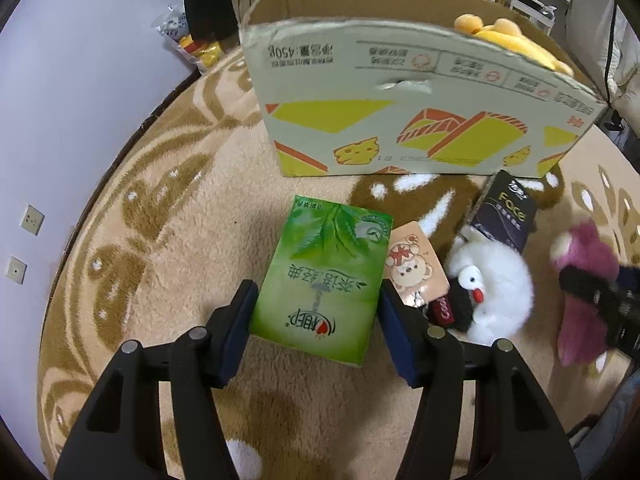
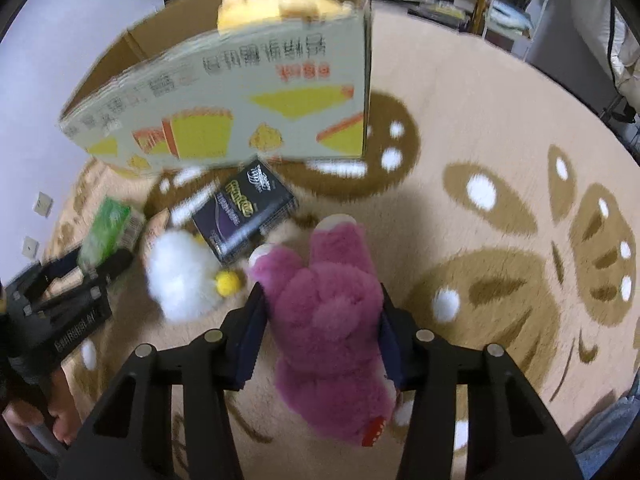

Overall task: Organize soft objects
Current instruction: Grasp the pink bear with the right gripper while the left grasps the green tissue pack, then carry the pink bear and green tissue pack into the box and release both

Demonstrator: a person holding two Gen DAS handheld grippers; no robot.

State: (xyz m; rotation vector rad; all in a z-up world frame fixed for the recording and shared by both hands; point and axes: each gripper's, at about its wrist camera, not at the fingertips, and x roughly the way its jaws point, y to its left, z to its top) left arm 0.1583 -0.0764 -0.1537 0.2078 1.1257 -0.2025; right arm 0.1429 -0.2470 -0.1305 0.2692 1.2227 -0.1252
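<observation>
My left gripper [image 1: 316, 316] is shut on a green tissue pack [image 1: 324, 276], its pads pressed against both sides, just above the carpet. My right gripper [image 2: 320, 328] is shut on a pink plush bear [image 2: 332, 320], which also shows in the left wrist view [image 1: 580, 292]. A cardboard box [image 1: 400, 120] stands ahead with a yellow plush [image 1: 512, 40] inside. A white plush duck [image 1: 496, 292], a peach bear-print tissue pack [image 1: 416, 268] and a black tissue pack [image 1: 504, 212] lie on the carpet between the grippers.
A beige and brown patterned carpet [image 1: 160, 240] covers the floor. A lilac wall [image 1: 60, 120] with sockets is at the left. Shelves and a white rack [image 2: 512, 0] stand behind the box. A snack bag [image 1: 188, 40] lies by the wall.
</observation>
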